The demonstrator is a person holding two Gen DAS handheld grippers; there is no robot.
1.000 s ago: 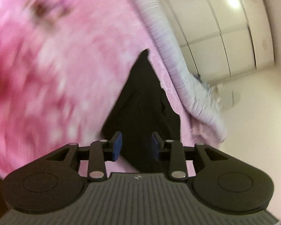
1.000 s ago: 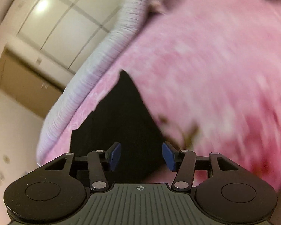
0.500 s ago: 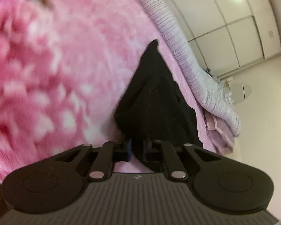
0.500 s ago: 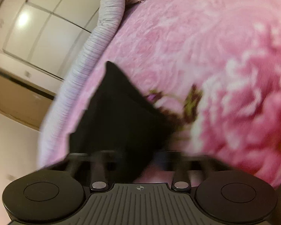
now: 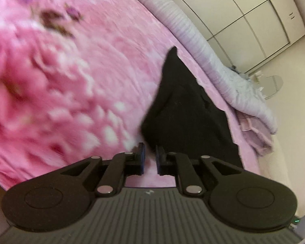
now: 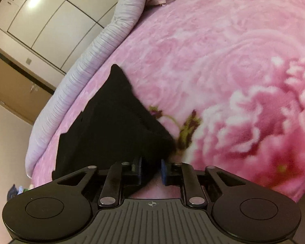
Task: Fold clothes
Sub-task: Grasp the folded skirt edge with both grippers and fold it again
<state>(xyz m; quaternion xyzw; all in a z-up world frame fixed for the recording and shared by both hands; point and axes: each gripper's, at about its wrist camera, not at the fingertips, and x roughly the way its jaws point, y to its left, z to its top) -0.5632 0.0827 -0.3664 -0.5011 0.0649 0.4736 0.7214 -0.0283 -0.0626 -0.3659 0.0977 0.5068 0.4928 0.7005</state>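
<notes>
Black garment (image 5: pixel 185 118) is lying near the pink blanket's (image 5: pixel 71 81) striped edge; left gripper (image 5: pixel 149 158), narrowed since a second ago, is gripping nothing visible; right gripper (image 6: pixel 151 171) is reopening around its corner; lifting isn't secured.

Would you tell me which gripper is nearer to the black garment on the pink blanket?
Right, narrowly. The right gripper has the black garment reaching between its opening jaws; the left gripper nips only the garment's corner with its nearly closed jaw tips.
</notes>
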